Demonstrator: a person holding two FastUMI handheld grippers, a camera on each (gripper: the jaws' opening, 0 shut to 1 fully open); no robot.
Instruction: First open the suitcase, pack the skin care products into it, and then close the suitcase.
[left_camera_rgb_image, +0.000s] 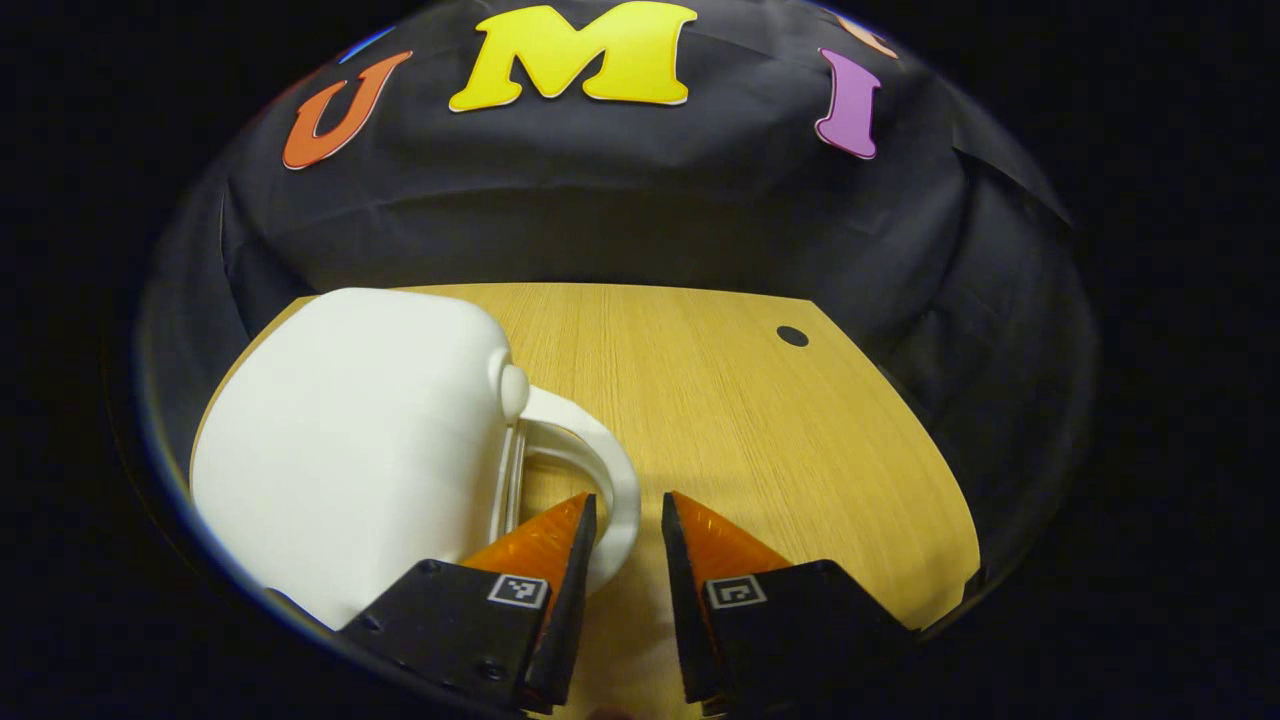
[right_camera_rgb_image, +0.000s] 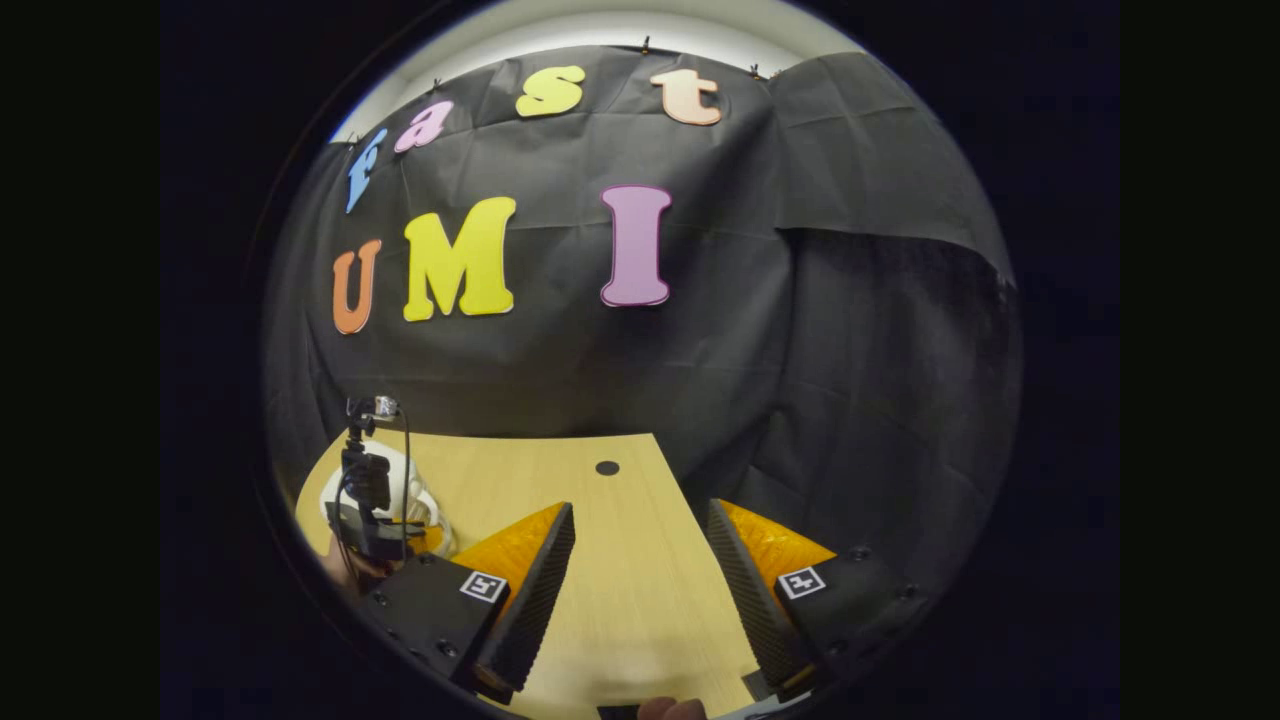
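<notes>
The left gripper (left_camera_rgb_image: 628, 520) is showing ribbed wedge fingers on black blocks, each block wearing a square coded tag, with screws dotting the block at seven o'clock. The right gripper (right_camera_rgb_image: 640, 545) is showing the same build, with toothed inner faces. In the right gripper view, a cable is trailing from the other gripper's black body at nine o'clock.

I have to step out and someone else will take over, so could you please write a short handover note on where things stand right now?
Left gripper: open, its fingers either side of the white handle of the suitcase; not closed on it.
Right gripper: open, holding nothing, above bare wooden table.
Suitcase: white, closed, on the table's left part. The left gripper appears beside it in the right gripper view.
Done: nothing yet.
Left: open the suitcase, pack the skin care products, close it.
</notes>
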